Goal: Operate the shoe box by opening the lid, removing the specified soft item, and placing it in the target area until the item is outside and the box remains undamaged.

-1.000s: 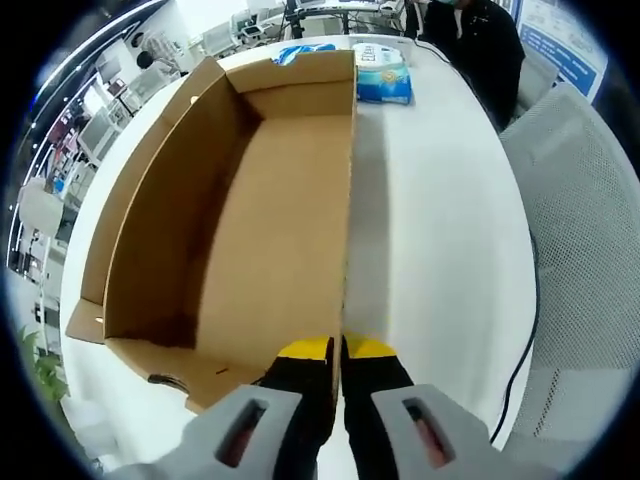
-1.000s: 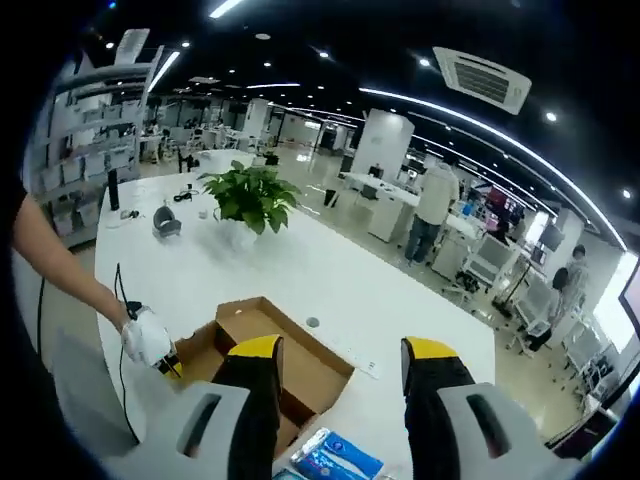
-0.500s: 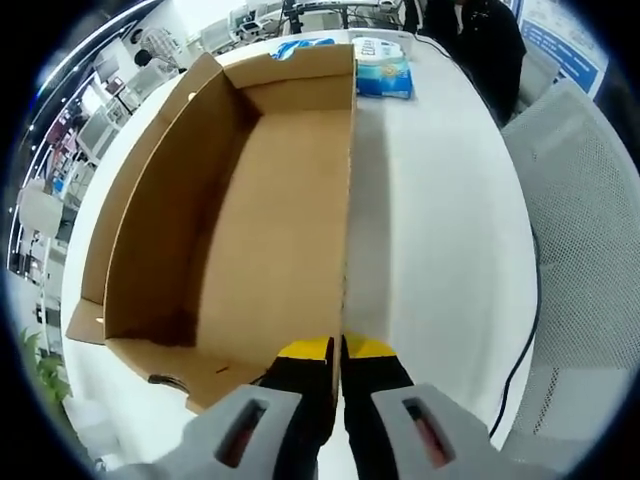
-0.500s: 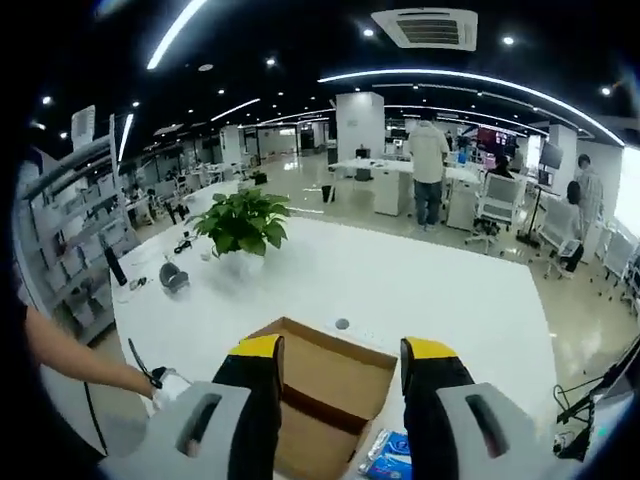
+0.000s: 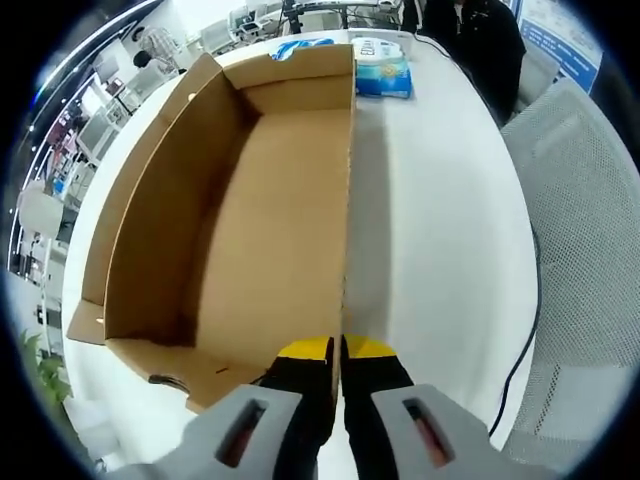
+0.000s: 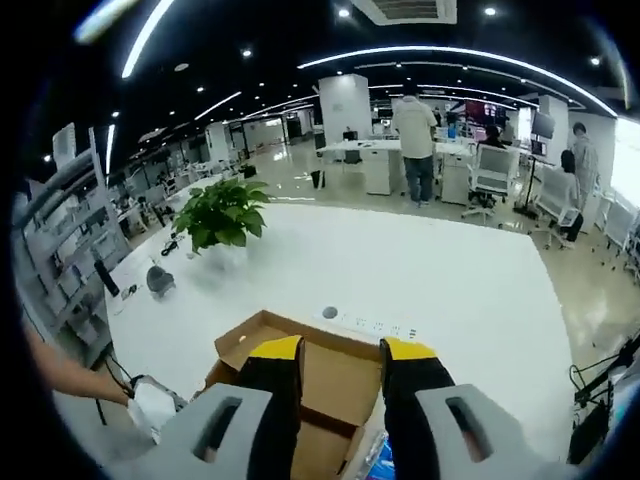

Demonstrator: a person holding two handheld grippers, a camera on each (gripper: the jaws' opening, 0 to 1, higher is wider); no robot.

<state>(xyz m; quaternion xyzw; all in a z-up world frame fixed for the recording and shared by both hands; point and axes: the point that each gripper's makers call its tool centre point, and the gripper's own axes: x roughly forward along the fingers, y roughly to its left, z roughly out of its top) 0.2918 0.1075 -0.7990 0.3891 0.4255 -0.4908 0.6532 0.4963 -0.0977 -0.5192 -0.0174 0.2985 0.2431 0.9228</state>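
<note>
A long white table with a smooth matte top is being shown in the left gripper view, its right half lying bare between the box and the rounded table edge. On it a brown corrugated cardboard shoe box is standing open, its inside plain and flat, with nothing to be seen in it. The thin upright right wall of the box is being pinched at its near end by the left gripper, whose yellow-tipped black jaws are pressed together on the cardboard edge. A grey mesh chair back is standing just beside the table's right edge, and a thin black cable is trailing along that edge. Beyond the box's far end a soft blue-and-white plastic-wrapped pack is lying on the table, outside the box and near it.

In the right gripper view the right gripper is being held above the box, jaws parted with nothing between them. A green potted plant is standing well apart on the open tabletop.
</note>
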